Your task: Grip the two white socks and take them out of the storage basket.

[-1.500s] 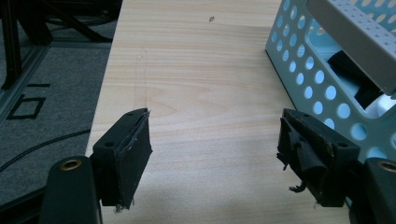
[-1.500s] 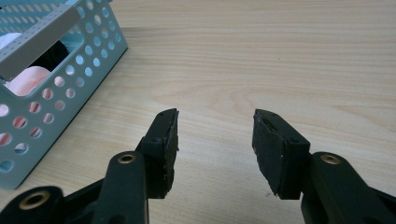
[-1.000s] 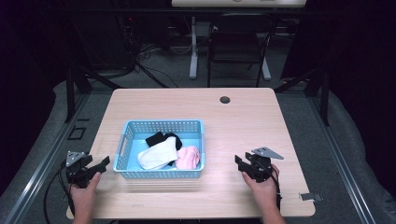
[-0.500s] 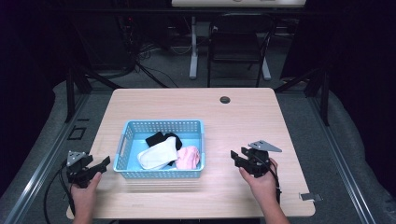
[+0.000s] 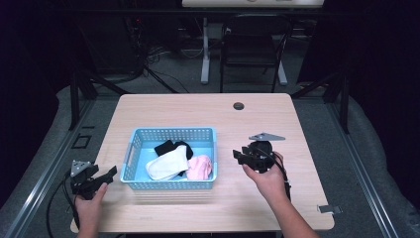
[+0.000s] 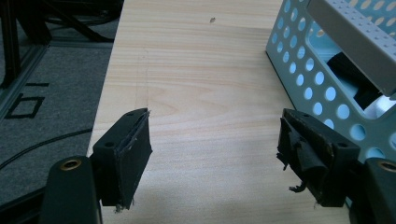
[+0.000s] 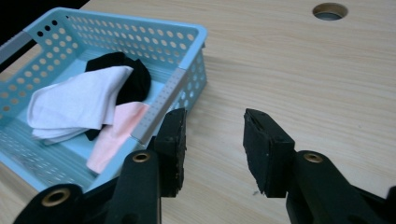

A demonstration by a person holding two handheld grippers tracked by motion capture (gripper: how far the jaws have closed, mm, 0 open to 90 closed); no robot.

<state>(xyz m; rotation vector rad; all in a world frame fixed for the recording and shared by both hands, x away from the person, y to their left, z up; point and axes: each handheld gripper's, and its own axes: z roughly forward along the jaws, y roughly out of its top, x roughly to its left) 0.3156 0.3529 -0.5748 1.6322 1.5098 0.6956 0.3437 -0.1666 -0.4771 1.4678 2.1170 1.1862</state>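
In the light-blue perforated plastic basket (image 5: 171, 136) mid-counter lie the white sock (image 7: 77, 105), pink sock (image 7: 116, 135) and black sock (image 7: 133, 77). Your right claw (image 7: 212, 149), empty, has just been closing partway; left claw (image 6: 215, 156) is spread, empty. Risk: diving in low, you clip the rim and shove the basket.

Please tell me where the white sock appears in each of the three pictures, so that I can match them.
High view: the white sock lies in the middle of the blue basket, left of the pink sock.
Left gripper view: a white patch at the right edge, inside the basket, may be it; I cannot tell.
Right gripper view: it lies at the left, partly on the black sock.
Shared landmark: the blue basket.
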